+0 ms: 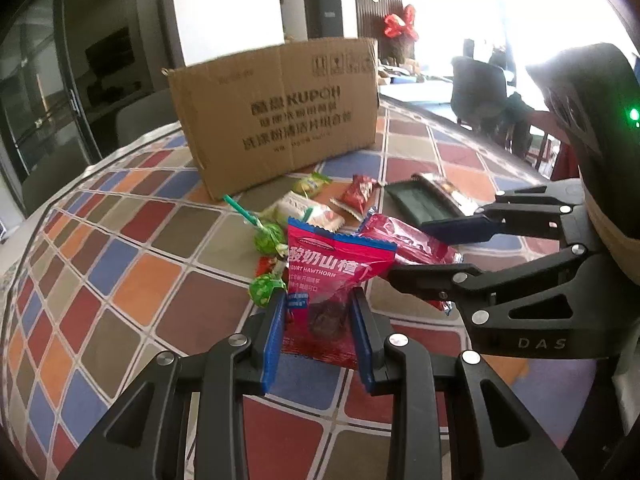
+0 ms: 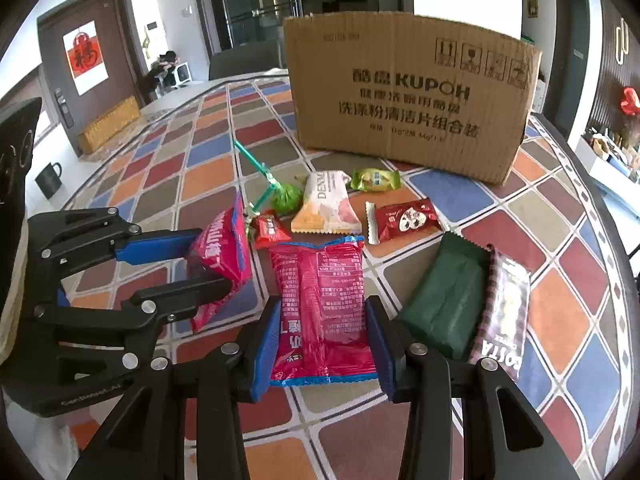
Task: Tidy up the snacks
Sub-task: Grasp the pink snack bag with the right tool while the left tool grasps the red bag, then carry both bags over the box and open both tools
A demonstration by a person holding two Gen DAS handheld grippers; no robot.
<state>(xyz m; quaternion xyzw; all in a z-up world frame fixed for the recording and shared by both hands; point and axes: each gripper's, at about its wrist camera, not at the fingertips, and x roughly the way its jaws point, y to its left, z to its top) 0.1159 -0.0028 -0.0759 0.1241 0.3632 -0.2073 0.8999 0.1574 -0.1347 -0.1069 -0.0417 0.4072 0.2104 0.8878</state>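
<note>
The tabletop [image 2: 572,304] is covered with a cloth of coloured diamonds in red, blue, orange and brown. Behind it stands a dark wooden door [image 2: 86,60] with a red and white paper decoration [image 2: 85,57] on it. A glass sliding door [image 1: 36,92] with a dark frame shows a dim room behind. A black mug [image 2: 48,179] stands on a white surface near the wooden door. A red bow [image 1: 401,23] hangs on a dark slatted wall, and strong daylight comes from the right side.
</note>
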